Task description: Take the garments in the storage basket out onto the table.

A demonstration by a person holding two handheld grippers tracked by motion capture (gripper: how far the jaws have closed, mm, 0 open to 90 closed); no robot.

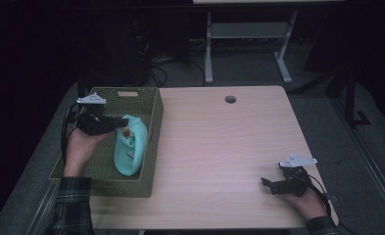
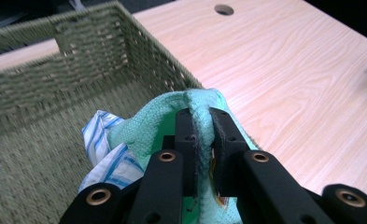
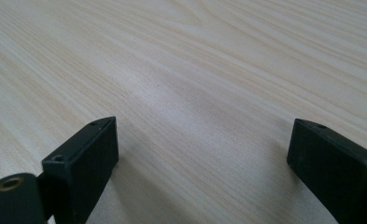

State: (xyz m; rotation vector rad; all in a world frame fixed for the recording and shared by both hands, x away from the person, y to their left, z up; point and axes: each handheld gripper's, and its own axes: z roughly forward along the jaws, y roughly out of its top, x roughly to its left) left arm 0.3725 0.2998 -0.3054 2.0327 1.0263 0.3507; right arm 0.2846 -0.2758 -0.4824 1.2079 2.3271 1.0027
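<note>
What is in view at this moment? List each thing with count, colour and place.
basket: one, olive green woven, left side of the table
cloth: one, mint green, in the basket, pinched at its top fold
striped cloth: one, blue and white, in the basket beside the mint one
table: one, light wood, with a round hole near its far edge
desk frame: one, pale grey, on the floor beyond the table
left gripper: black, jaws shut on the cloth
right gripper: black, jaws open, low over bare table
</note>
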